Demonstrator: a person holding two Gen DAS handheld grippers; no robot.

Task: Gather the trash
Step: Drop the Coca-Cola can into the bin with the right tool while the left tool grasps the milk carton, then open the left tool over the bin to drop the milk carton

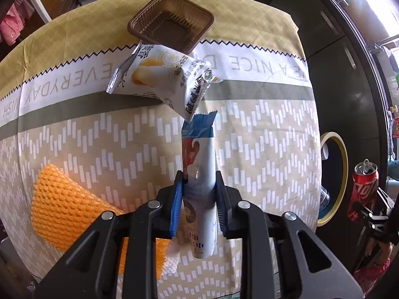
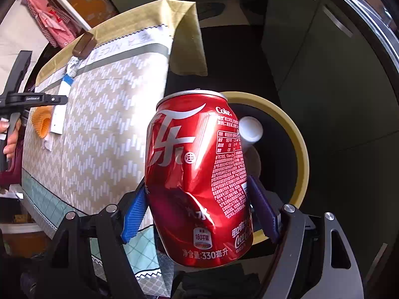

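Dark cabinet fronts (image 2: 324, 57) back a table draped in a patterned tablecloth (image 1: 261, 149) with yellow, white and grey bands. On the left gripper (image 1: 199, 199), the blue ribbed fingers (image 1: 175, 206) are pressed in on both sides of a slim white and blue wrapper (image 1: 199, 174), which stands up between them over the cloth. Just past its torn blue tip lies a crumpled white snack bag (image 1: 164, 74), and beyond that a brown plastic tray (image 1: 172, 20) tilts against the bag. An orange foam net (image 1: 62, 199) rests on the cloth to the left. The right gripper (image 2: 199, 209) has its fingers (image 2: 134, 214) closed around the lower half of a dented red Coke can (image 2: 197, 174), held upright off the table's edge. Right behind the can sits a round bin with a yellow rim (image 2: 299, 144), a white-capped bottle (image 2: 250, 129) lying inside it.
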